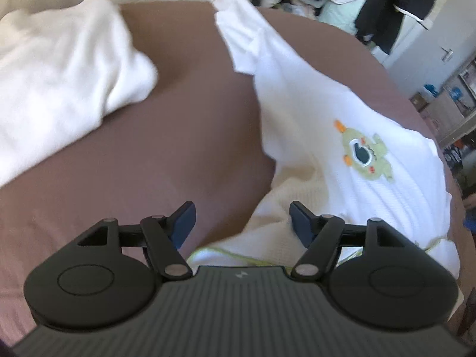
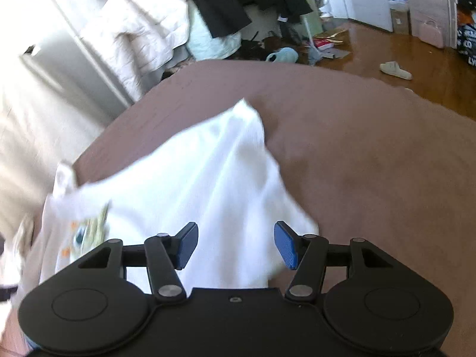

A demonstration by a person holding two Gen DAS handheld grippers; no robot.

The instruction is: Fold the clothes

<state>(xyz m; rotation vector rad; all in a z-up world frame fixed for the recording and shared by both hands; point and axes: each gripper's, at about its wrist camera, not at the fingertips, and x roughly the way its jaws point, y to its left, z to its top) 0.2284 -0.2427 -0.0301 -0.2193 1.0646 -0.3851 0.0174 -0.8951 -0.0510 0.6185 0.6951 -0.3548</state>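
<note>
While both tools (image 1: 242, 223) (image 2: 236, 242) gape, the white shirt (image 1: 342, 125) lies beneath.

This is a bedroom in a home. A big bed with a brown sheet (image 2: 357, 154) fills the room. Coats and a puffy white jacket (image 2: 148, 23) hang nearby. A pale slipper (image 2: 395, 70) lies on the shiny wooden floor (image 2: 416, 50).

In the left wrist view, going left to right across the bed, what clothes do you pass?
White bundle of cloth → bare brown bedsheet → white top spread out, with its green patch toward the right.
</note>
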